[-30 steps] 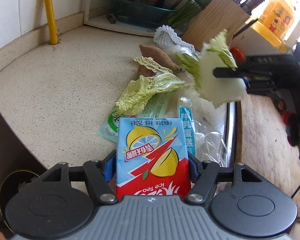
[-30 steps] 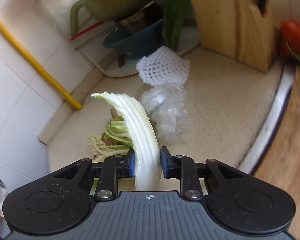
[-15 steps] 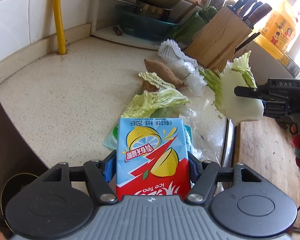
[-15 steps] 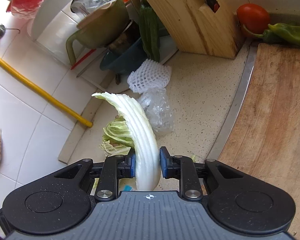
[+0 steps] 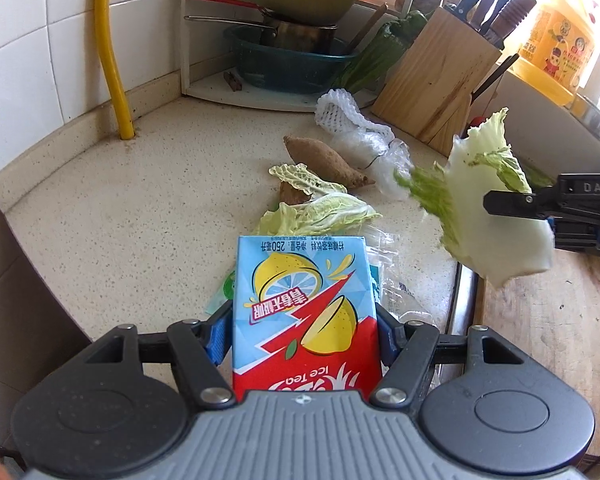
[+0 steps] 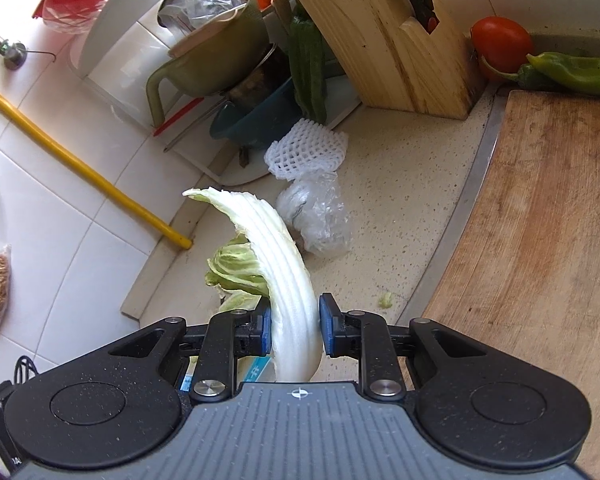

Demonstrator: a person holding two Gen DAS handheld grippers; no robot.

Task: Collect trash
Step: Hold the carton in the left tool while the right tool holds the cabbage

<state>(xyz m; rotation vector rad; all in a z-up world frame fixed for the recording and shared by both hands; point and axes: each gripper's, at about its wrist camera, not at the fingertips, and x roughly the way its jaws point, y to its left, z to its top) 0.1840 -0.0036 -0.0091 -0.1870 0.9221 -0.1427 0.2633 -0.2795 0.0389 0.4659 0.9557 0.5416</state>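
My left gripper is shut on a blue and red ice tea carton, held above the counter's front edge. My right gripper is shut on a white cabbage leaf, lifted over the counter; it also shows in the left wrist view, held by the right gripper at the right. More cabbage leaves, clear plastic wrappers, a crumpled plastic bag and a white foam net lie on the counter.
A sweet potato lies by the leaves. A knife block, a dish rack with pots, a yellow pipe, a wooden cutting board, a tomato and green peppers surround the area.
Both grippers have pulled back and up from the counter with their loads. The right gripper with the cabbage leaf has shifted right in the left wrist view.
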